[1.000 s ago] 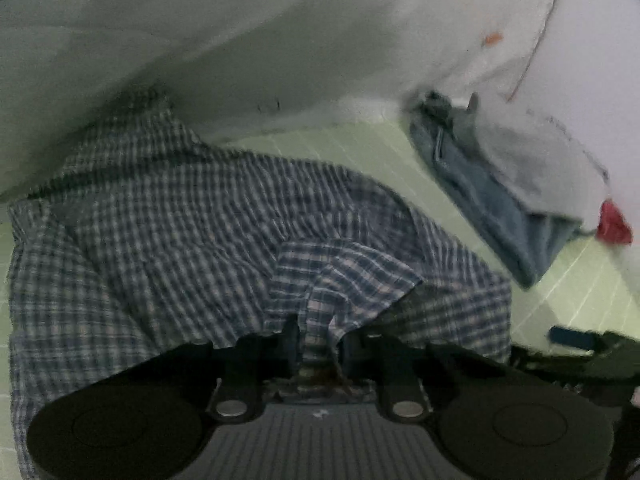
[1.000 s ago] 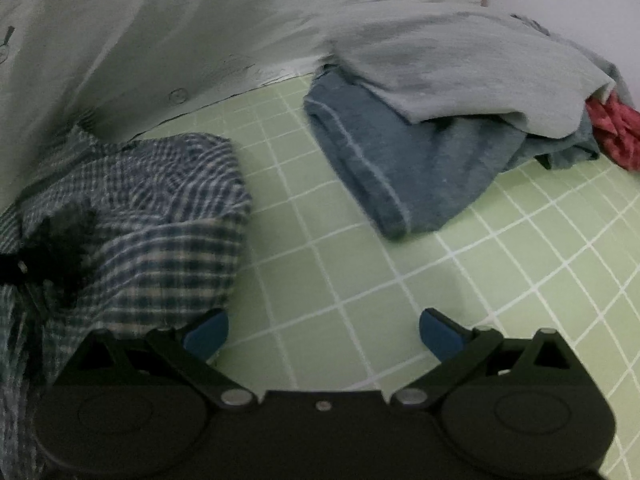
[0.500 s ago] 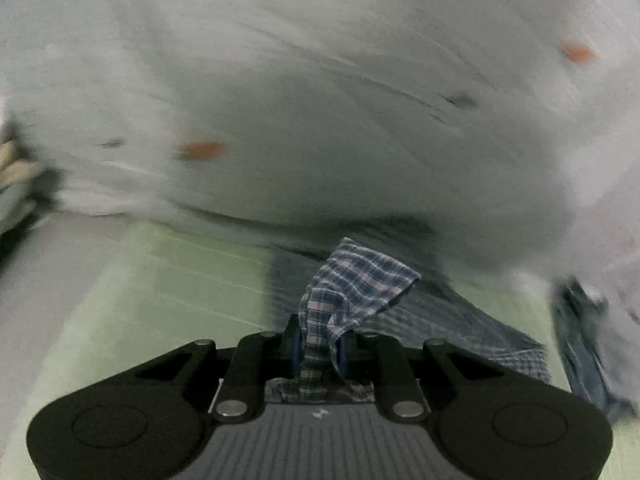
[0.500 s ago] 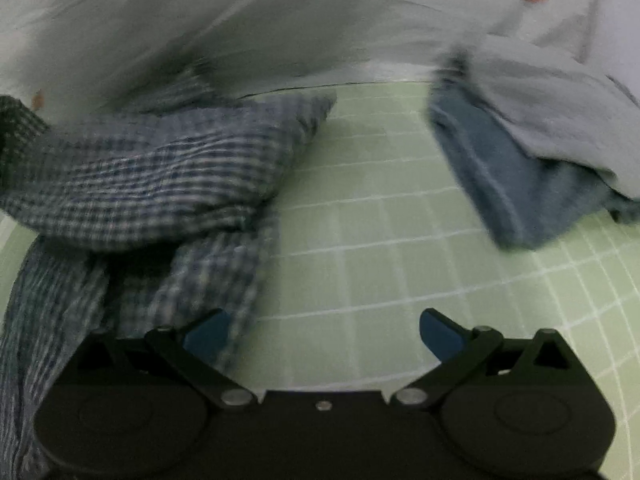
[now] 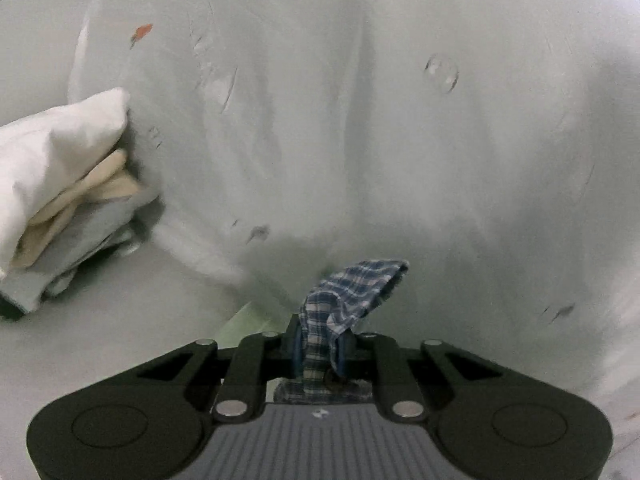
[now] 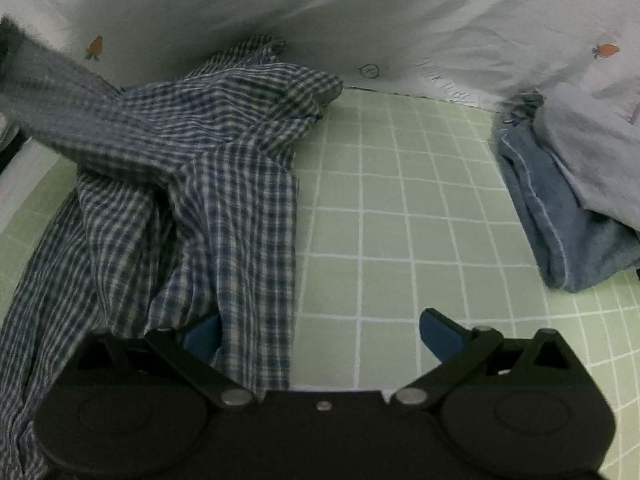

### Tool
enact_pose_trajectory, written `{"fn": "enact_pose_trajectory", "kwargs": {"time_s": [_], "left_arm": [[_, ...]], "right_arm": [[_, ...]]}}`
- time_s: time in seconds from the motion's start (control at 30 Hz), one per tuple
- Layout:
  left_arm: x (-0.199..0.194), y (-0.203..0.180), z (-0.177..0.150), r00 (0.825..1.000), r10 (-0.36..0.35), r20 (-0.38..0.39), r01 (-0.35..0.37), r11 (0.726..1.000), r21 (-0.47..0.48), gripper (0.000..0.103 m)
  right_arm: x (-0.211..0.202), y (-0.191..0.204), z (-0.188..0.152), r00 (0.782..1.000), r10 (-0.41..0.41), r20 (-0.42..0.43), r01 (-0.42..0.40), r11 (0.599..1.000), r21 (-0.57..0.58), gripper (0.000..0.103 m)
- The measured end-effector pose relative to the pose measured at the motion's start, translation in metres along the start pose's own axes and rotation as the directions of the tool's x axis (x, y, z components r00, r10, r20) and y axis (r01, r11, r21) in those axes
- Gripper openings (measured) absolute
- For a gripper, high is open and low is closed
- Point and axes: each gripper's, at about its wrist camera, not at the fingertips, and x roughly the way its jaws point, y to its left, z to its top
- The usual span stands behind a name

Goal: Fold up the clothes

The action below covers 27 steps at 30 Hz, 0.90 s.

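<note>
A corner of the plaid shirt [image 5: 352,296] is pinched by the left gripper [image 5: 320,350]; the rest lies bunched on the green checked mat [image 6: 400,220]; the right gripper [image 6: 320,336] is spread; thin, limp cloth is judged best taken at a hem

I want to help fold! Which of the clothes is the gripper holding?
The blue checked shirt, pinched by the left gripper. The plain blue garment lies untouched.
</note>
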Motion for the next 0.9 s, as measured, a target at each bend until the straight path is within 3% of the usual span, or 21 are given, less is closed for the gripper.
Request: {"fn": "enact_pose_trajectory", "kwargs": {"time_s": [0.13, 0.23, 0.33, 0.47, 0.53, 0.63, 0.7, 0.77, 0.9], "left_arm": [[-0.01, -0.009, 0.011, 0.997, -0.051, 0.054, 0.051, 0.999, -0.006, 0.017], [0.003, 0.005, -0.002, 1.0, 0.014, 0.009, -0.013, 0.998, -0.057, 0.017], [0.015, 0.026, -0.022, 0.991, 0.113, -0.069, -0.119, 0.989, -0.091, 0.016], [-0.008, 0.037, -0.028, 0.993, 0.111, -0.042, -0.115, 0.987, -0.111, 0.016], [-0.012, 0.039, -0.031, 0.983, 0.169, -0.064, -0.175, 0.98, -0.096, 0.023], [-0.007, 0.044, -0.044, 0.947, 0.28, -0.158, -0.291, 0.955, -0.053, 0.037], [-0.017, 0.04, -0.065, 0.936, 0.294, -0.195, -0.305, 0.952, -0.029, 0.065], [-0.028, 0.036, -0.087, 0.927, 0.297, -0.229, -0.307, 0.952, -0.009, 0.079], [-0.049, 0.021, -0.141, 0.895, 0.273, -0.352, -0.273, 0.961, 0.051, 0.08]], "right_arm": [[0.002, 0.004, 0.001, 1.0, 0.001, -0.005, -0.001, 1.0, -0.012, 0.103], [0.004, 0.005, 0.0, 1.0, 0.006, -0.009, -0.006, 1.0, -0.022, 0.103], [0.006, 0.005, -0.001, 1.0, 0.008, -0.017, -0.008, 1.0, -0.026, 0.103], [0.007, 0.003, 0.0, 1.0, 0.001, -0.013, -0.002, 1.0, -0.029, 0.103], [0.01, 0.002, 0.0, 1.0, 0.003, -0.02, -0.003, 1.0, -0.018, 0.103], [0.011, 0.006, 0.0, 1.0, -0.017, -0.022, 0.017, 1.0, -0.013, 0.103], [0.003, 0.013, 0.0, 0.999, -0.042, 0.006, 0.043, 0.998, -0.049, 0.103], [-0.008, 0.019, -0.004, 0.999, -0.033, 0.036, 0.035, 0.998, -0.055, 0.103], [-0.031, 0.031, -0.012, 0.995, -0.015, 0.096, 0.021, 0.997, -0.069, 0.103]]}}
